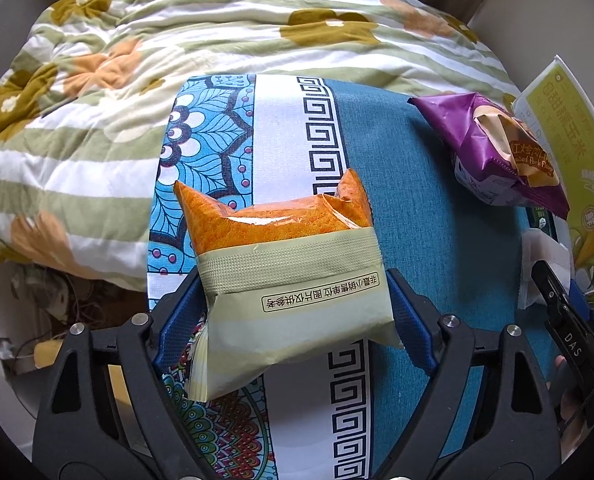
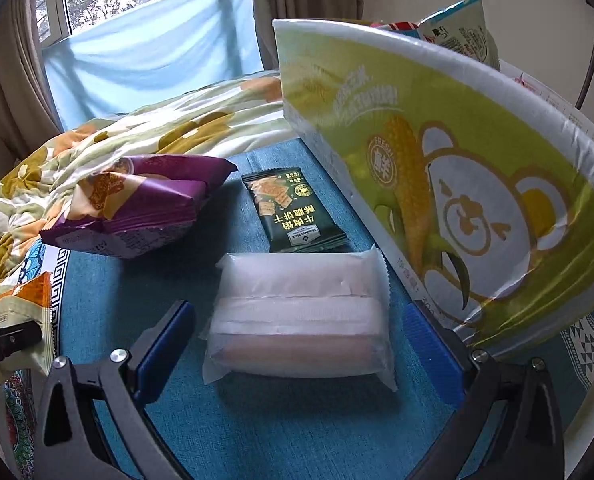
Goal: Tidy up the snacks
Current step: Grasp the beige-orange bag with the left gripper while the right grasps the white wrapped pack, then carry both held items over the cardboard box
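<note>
My left gripper (image 1: 293,300) is shut on an orange and pale green snack packet (image 1: 285,276), its blue pads pressing both sides, above the patterned blue cloth (image 1: 437,208). The packet also shows at the left edge of the right wrist view (image 2: 21,308). My right gripper (image 2: 297,316) is open around a translucent white wafer packet (image 2: 301,312) lying on the cloth, with gaps at both pads. A purple snack bag (image 2: 137,204) and a dark green cracker packet (image 2: 293,208) lie beyond it. The purple bag also shows in the left wrist view (image 1: 493,148).
A green and white corn-print box (image 2: 437,168) stands open just right of my right gripper, with packets sticking out of its top (image 2: 457,28). It also shows in the left wrist view (image 1: 569,152). A floral quilt (image 1: 157,60) lies behind the cloth.
</note>
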The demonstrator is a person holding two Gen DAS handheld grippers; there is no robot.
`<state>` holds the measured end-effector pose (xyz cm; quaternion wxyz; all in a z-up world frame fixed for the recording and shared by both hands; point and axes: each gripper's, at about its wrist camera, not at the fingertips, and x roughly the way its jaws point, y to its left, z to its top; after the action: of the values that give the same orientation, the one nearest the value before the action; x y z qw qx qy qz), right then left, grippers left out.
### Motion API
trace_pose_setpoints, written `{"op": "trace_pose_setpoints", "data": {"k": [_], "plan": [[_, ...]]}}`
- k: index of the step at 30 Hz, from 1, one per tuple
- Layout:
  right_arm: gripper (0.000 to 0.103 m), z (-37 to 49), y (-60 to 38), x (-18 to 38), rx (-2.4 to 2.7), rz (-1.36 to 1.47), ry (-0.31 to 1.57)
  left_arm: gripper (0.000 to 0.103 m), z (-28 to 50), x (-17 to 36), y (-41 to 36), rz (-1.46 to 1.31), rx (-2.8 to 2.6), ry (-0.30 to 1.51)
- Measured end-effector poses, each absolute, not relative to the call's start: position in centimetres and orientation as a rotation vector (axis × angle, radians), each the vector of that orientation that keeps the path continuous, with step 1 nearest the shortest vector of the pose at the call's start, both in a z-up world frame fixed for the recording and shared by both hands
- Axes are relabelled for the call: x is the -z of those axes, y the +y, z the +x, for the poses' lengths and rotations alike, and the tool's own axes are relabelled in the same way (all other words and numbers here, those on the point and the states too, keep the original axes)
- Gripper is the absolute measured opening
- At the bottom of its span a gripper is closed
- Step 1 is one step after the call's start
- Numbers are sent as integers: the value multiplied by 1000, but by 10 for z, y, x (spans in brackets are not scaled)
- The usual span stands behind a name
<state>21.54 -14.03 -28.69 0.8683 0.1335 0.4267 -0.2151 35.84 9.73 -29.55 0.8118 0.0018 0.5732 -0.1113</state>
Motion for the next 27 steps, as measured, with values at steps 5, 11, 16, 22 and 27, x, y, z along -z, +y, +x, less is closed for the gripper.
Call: {"op": "trace_pose_setpoints", "data": {"k": [5, 11, 16, 22, 27], "plan": [[103, 223, -143, 299, 450, 297, 947, 84, 358, 295, 96, 15, 241, 1221], [99, 226, -140, 306, 457, 278, 982, 84, 358, 295, 96, 16, 245, 1219], [76, 227, -137, 301, 434, 248, 989, 79, 355, 292, 92, 33, 259, 1214], [72, 219, -139, 288, 409, 274, 990, 78, 346, 283, 96, 9, 275, 1217], [71, 206, -132, 261, 353, 269, 966, 78, 336, 255, 98, -11, 278, 1187]]}}
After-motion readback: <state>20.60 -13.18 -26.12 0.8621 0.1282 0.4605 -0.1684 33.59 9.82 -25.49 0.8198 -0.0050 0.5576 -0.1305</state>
